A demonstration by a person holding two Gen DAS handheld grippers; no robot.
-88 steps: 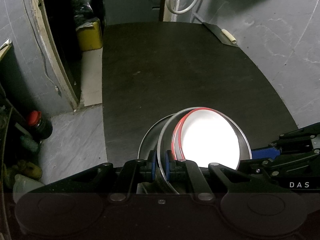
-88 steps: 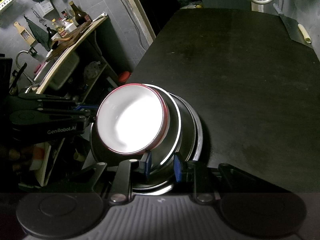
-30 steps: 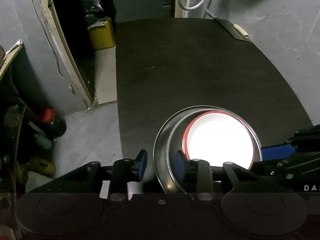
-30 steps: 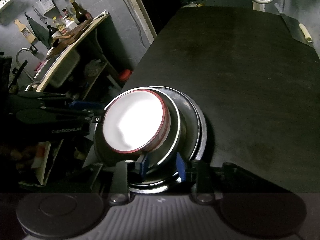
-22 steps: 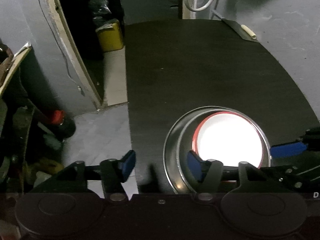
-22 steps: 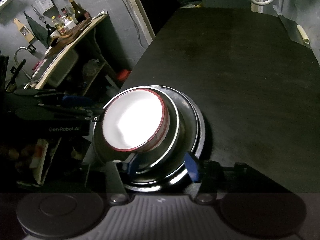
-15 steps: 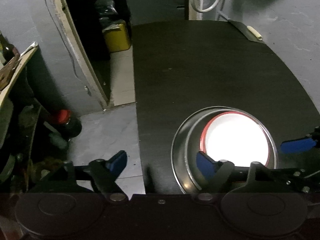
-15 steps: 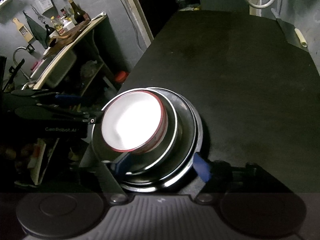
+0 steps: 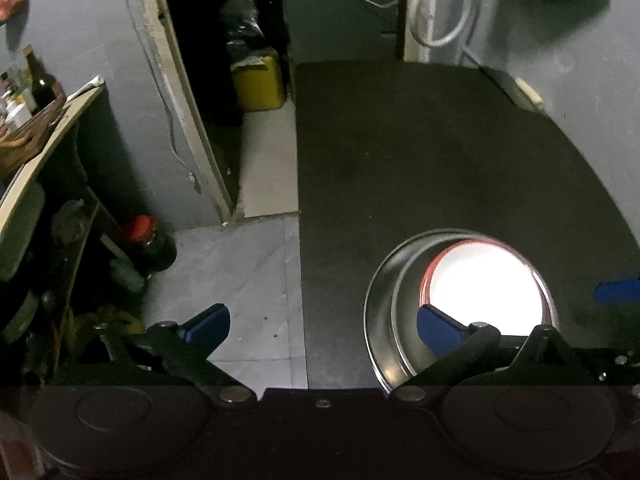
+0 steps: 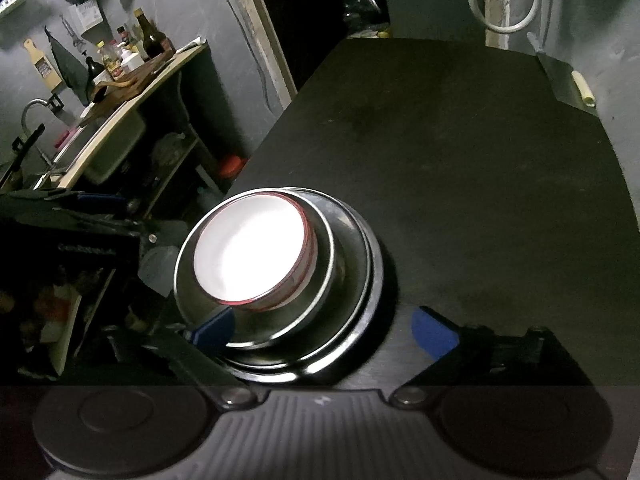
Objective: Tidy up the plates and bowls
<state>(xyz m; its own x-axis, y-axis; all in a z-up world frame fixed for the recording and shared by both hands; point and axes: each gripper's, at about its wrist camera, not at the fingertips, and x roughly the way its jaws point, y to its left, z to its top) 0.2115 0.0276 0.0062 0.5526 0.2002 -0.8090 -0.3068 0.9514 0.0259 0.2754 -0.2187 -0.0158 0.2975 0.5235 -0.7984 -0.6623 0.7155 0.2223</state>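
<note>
Your left gripper (image 9: 322, 326) and right gripper (image 10: 324, 328) hang with fingers spread, gripping nothing; the red-rimmed white enamel bowl (image 10: 250, 258) sits nested in stacked steel bowls (image 10: 344, 280) at the black worktop's (image 10: 480, 180) near corner, saving space.

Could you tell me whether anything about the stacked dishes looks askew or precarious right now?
Yes. The white red-rimmed bowl sits off-centre in the steel bowl, pushed toward its left side, and the stack of steel plates stands at the black table's left edge.
</note>
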